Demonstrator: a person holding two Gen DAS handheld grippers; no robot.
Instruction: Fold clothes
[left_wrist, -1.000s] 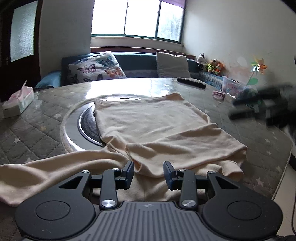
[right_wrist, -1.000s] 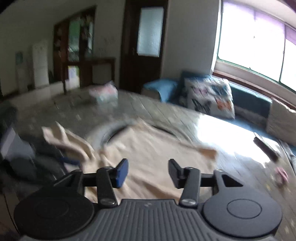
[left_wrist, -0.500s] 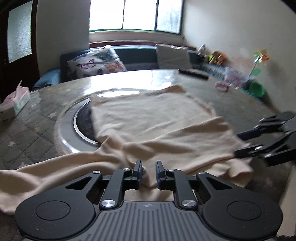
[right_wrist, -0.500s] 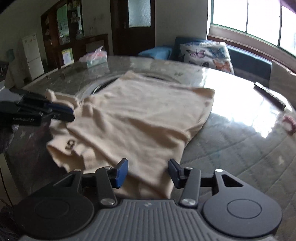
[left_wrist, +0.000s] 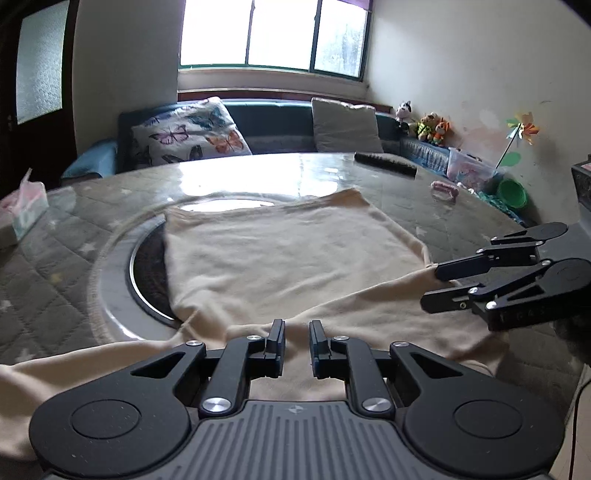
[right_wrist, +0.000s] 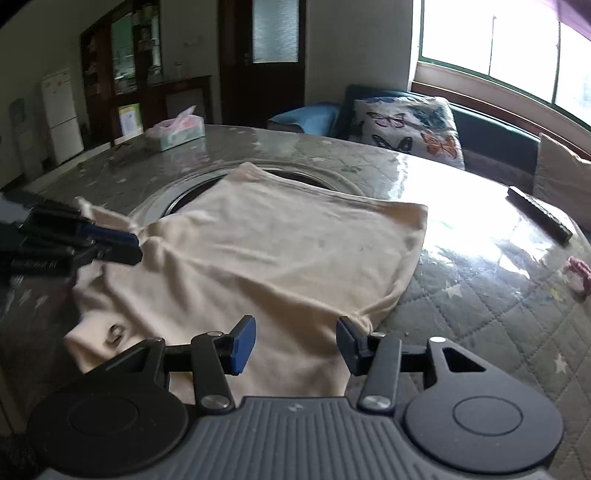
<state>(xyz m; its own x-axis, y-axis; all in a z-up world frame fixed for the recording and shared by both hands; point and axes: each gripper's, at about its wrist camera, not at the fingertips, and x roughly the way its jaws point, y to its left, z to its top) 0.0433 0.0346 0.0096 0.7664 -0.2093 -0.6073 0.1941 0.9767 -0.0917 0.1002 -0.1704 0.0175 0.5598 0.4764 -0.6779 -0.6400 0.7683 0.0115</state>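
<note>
A cream garment (left_wrist: 288, 251) lies spread on the round quilted table (left_wrist: 55, 295), its far part flat and its near edge rumpled. My left gripper (left_wrist: 297, 341) is shut on a raised fold at that near edge. In the right wrist view, the left gripper (right_wrist: 136, 247) pulls the cloth (right_wrist: 277, 251) into a pinched peak. My right gripper (right_wrist: 295, 343) stands open low over the garment's side edge, with cloth under and between its blue-padded fingers (right_wrist: 242, 345). The left wrist view shows the right gripper (left_wrist: 432, 286) at the cloth's right edge, jaws apart.
A metal ring (left_wrist: 110, 258) set into the table lies partly under the garment. A tissue box (left_wrist: 22, 210) stands far left, with a dark remote (left_wrist: 386, 164) and a small pink item (left_wrist: 445, 190) far right. A sofa with cushions (left_wrist: 184, 134) runs behind.
The left jaws narrowed onto the fold of cloth. The right gripper came down from above to the garment's side edge and its jaws drew in slightly.
</note>
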